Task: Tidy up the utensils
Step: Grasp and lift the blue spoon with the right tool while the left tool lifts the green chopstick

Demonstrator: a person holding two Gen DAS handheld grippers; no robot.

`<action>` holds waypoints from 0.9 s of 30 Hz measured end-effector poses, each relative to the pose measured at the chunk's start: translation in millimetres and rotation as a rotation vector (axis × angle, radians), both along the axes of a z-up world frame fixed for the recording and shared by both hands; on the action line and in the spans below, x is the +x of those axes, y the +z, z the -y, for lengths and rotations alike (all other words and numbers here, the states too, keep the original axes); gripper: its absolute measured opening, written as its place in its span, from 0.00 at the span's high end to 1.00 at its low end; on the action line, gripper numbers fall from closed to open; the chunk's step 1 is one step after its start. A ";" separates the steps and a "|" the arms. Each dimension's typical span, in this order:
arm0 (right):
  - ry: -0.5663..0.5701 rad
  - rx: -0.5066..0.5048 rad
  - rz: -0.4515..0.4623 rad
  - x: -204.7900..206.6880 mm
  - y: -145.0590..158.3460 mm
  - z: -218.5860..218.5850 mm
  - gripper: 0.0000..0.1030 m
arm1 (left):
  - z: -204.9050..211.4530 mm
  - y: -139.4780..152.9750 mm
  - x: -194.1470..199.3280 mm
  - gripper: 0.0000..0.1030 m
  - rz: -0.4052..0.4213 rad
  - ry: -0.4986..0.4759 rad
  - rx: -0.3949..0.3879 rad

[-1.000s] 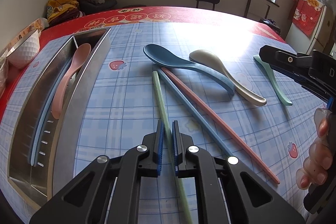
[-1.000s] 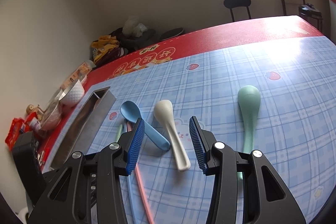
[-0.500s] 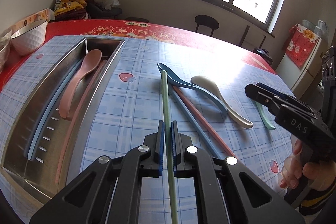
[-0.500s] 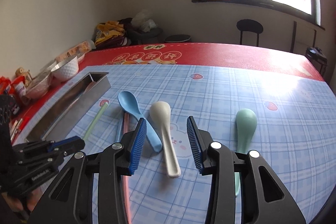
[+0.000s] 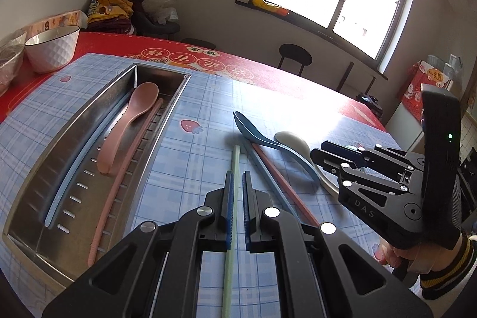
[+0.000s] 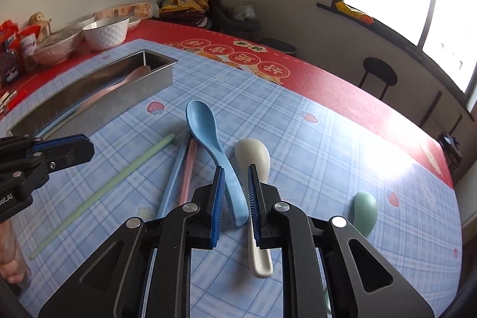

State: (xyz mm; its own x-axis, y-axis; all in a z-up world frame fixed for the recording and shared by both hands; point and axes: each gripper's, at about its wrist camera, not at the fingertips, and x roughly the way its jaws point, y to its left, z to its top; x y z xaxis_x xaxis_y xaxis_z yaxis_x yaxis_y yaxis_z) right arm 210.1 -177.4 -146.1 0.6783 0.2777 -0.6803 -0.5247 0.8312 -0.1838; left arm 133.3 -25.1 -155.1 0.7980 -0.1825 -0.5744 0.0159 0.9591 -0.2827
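My left gripper (image 5: pixel 237 178) is shut on a pale green chopstick (image 5: pixel 235 160), whose far end points across the blue checked cloth. My right gripper (image 6: pixel 236 169) straddles the handle of a blue spoon (image 6: pixel 202 124); its jaws are closing, with a thin gap still showing beside the handle. A white spoon (image 6: pixel 253 154) lies just right of that gripper, a green spoon (image 6: pixel 365 210) further right. A blue chopstick (image 6: pixel 174 178) and a pink chopstick (image 6: pixel 188 169) lie left of the blue spoon. The steel tray (image 5: pixel 176 97) holds a pink spoon (image 5: pixel 131 124).
The tray also holds a pink chopstick (image 5: pixel 125 184) and a blue chopstick (image 5: pixel 77 163). A white bowl (image 6: pixel 105 32) and packets stand on the red cloth beyond the tray. A hand and striped cuff (image 5: pixel 441 273) hold the right gripper close by my left one.
The right gripper slid left from over the white spoon to the blue spoon's handle, and its jaws narrowed a lot. The left gripper rose a little, still holding the green chopstick.
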 end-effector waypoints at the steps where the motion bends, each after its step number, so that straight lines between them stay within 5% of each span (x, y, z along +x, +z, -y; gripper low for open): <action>1: 0.005 -0.026 -0.008 3.2 -1.8 -4.7 0.85 | -1.4 -0.7 1.9 0.95 -0.006 0.001 -0.005; 14: -0.003 -0.109 -0.143 36.2 -22.0 -25.6 0.85 | -10.8 -9.1 7.3 0.95 -0.060 -0.002 -0.062; 20: -0.069 0.051 -0.242 44.7 -22.2 -10.9 0.93 | -12.2 -11.1 9.2 0.95 -0.072 -0.002 -0.073; 27: -0.168 0.463 -0.298 22.4 -15.5 32.4 0.93 | -12.4 -13.1 12.5 0.95 -0.087 -0.021 -0.084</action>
